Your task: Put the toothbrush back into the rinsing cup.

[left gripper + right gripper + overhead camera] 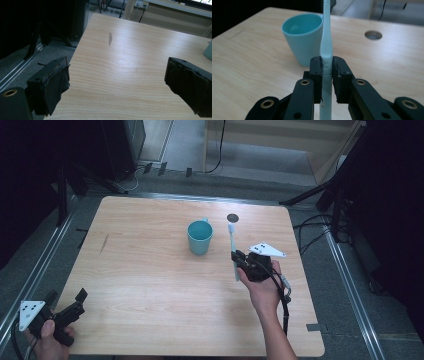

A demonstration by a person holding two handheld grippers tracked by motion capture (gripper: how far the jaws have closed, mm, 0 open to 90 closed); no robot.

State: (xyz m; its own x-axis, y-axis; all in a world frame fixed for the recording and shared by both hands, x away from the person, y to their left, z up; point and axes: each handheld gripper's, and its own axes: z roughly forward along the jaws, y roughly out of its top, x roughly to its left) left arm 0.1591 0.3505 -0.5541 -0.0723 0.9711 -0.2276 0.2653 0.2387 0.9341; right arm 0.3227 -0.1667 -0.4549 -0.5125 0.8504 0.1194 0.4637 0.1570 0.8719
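Left gripper (65,306), near-left corner of the pale wooden table (150,290): jaws spread wide, nothing between them, parked low over the table edge. A short dark scuff (110,39) marks the wood ahead of it.

Centre: teal plastic cup (200,237), upright, handle toward the far side, looks empty. It stands just left of the gripped brush, apart from it.

Right of centre: right gripper (235,262) clenched on a slim pale-teal plastic toothbrush (232,242), pads pinching the handle about mid-length, where ribbing starts. White head (231,227) points away from the person, toward a round dark hole (232,217) in the table.

Handling, as judged: the brush is light, stiff, a bit springy along the neck; smooth plastic could twist or slip in the pads. The ribbed section is the sensible hold. Cup is light and easy to tip if nudged.

Writing: faint marks on the handle, too small to read. No brand legible.
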